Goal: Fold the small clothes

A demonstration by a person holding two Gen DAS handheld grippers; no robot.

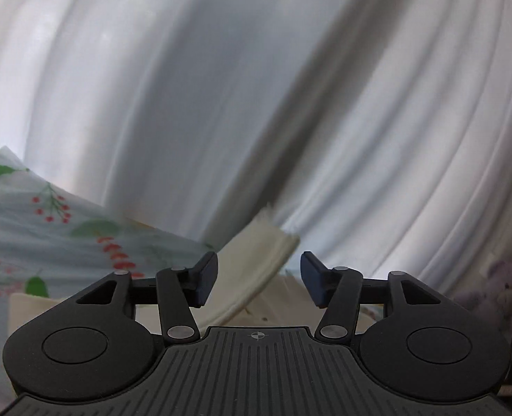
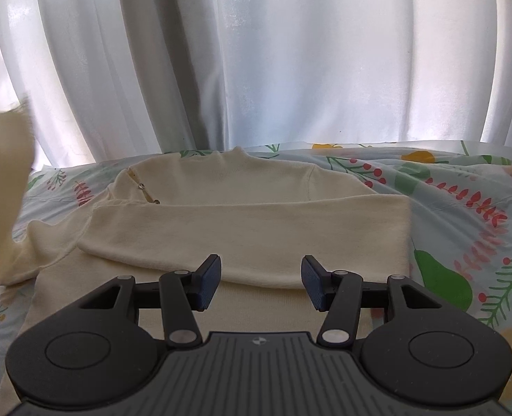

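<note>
Jaws of the right gripper (image 2: 261, 282) stand wide apart with nothing between them, hovering low over the near part of the cream sweater (image 2: 242, 235). That sweater lies on the floral bedsheet (image 2: 464, 215), with one sleeve (image 2: 256, 232) already laid flat across the chest. Beyond it the collar points toward the white curtain (image 2: 256, 52).

At the left edge of the right wrist view the other sleeve (image 2: 2, 180) rises off the bed. In the left wrist view this raised sleeve's cuff (image 1: 256, 260) stands up ahead of the left gripper (image 1: 259, 282), whose jaws are also wide; the cloth seems to lie beyond the pads (image 1: 207, 280) and not pinched, though the blur leaves that unsure. A pale plush toy (image 1: 502, 287) sits far right.

Risk, as I judge it: with nothing clamping the cuff, the lifted sleeve may drop back in a crumpled heap beside the body instead of across it. Dragging it over could also shift the sleeve that is already folded, since no gripper pins it down.
</note>
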